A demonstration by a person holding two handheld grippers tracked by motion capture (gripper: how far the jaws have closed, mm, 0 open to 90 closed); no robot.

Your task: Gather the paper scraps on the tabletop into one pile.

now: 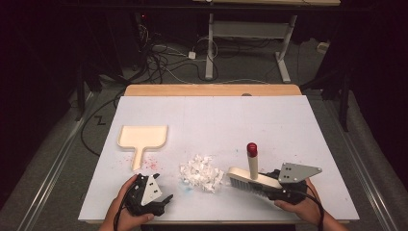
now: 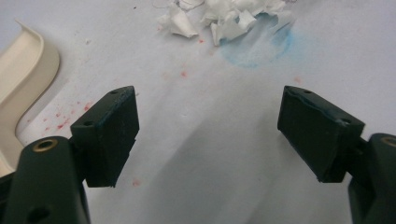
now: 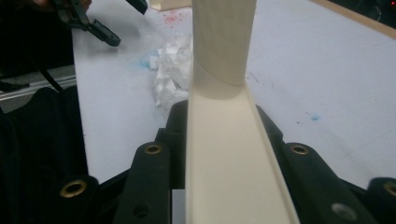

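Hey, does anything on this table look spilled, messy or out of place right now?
Yes. A heap of torn white paper scraps lies loose on the table, beside the brush. Red speckles dot the surface by the dustpan handle, and a faint blue smudge marks it beside the scraps.

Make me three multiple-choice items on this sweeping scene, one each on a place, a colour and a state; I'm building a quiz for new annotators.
1. Where does the dustpan lie relative to the pile of paper scraps?
A. to its left and farther from the person
B. to its right
C. on top of it

2. What colour is the tip of the brush handle?
A. blue
B. red
C. green

3. What state is the left gripper in?
A. shut on the dustpan
B. shut on paper scraps
C. open, holding nothing

Answers:
1 A, the high view shows the dustpan up and left of the pile.
2 B, the upright handle ends in a red cap.
3 C, in the left gripper view its jaws stand wide apart over bare table.
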